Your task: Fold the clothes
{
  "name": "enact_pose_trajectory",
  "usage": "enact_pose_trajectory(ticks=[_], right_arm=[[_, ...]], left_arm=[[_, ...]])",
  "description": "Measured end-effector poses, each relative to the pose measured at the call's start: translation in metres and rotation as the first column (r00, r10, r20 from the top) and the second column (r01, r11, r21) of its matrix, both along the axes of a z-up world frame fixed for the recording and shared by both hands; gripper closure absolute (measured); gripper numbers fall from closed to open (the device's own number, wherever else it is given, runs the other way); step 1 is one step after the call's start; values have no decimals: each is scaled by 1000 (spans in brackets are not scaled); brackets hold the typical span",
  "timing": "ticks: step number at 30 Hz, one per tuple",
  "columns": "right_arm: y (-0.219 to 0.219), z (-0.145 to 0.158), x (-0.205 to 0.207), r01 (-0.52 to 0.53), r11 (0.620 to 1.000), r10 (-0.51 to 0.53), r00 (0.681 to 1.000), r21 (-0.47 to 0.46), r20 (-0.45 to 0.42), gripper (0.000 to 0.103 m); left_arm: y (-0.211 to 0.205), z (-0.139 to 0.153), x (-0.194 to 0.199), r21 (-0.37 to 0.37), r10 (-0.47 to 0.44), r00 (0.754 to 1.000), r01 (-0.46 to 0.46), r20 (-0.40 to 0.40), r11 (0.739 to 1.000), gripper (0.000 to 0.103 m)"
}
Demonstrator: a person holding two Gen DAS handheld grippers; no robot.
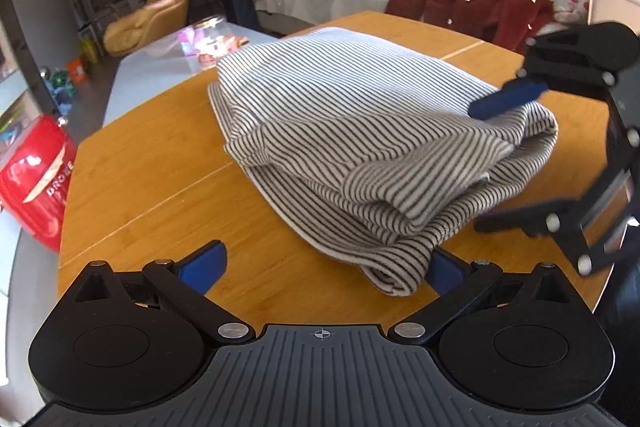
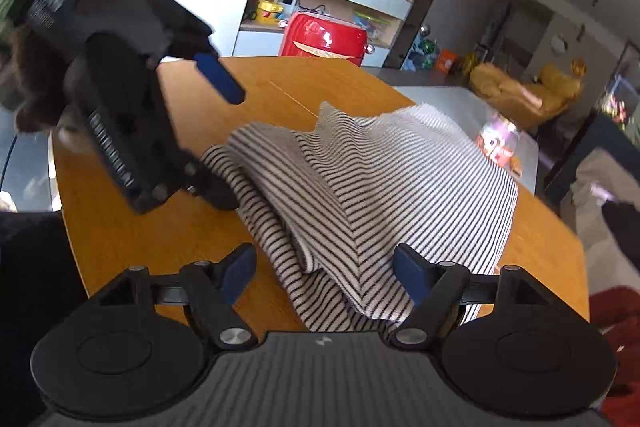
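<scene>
Striped garment (image 1: 360, 147) folded on table (image 1: 160, 187), both jaws wide — right gripper (image 2: 324, 273) seemingly straddling its blurred near edge

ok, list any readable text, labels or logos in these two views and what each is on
"DRONE", white letters on the red case beside the table; the last letter is partly blurred, so that reading is likely, not sure.
White print on the left gripper's black body, in the right wrist view: too blurred to read.
Boxes on the shelf behind the case: print too small to read.
Striped shirt: no text showing.
</scene>
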State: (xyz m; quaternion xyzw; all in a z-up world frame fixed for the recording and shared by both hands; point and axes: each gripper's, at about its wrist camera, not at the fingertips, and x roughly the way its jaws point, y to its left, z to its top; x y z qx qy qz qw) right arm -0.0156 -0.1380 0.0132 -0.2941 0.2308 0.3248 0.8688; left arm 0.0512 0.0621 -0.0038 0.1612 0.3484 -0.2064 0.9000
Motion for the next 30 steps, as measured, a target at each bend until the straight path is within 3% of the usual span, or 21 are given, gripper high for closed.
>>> enact_pose_trajectory(ticks=[5,8,10,13,17,21,26,29,30], right_arm=[[15,-6,-8,-23,995,36,989,-93,144,19],[28,-18,-1,30,982,26,957,-188,290,20],[26,-15,7,28,983,19,968,-183,252,62],[21,-10,15,22,983,16,979,-183,202,67],[12,1,9,-7,982,33,990,-191,134,69],[13,15,-11,-82,972,99,993,-220,68,70],[7,46,-34,-153,965,149,988,-215,-33,71],[4,92,-33,-218,961,209,976,-169,-66,72],[3,110,-31,-242,958,233,970,-151,-71,73]], left_arm=[[5,14,7,-72,25,1000,-25,2,997,0],[7,22,13,-128,37,999,-38,-10,991,0],[9,25,16,-160,48,999,-51,-23,986,0],[18,36,11,-225,17,1000,-21,-22,974,0],[45,65,15,-356,9,1000,-7,5,934,0],[41,73,41,-313,52,997,-32,53,949,0],[19,41,71,-198,-10,1000,10,0,980,0],[17,20,77,-151,-17,999,13,-30,988,0],[20,16,77,-169,-29,999,21,-45,985,0]])
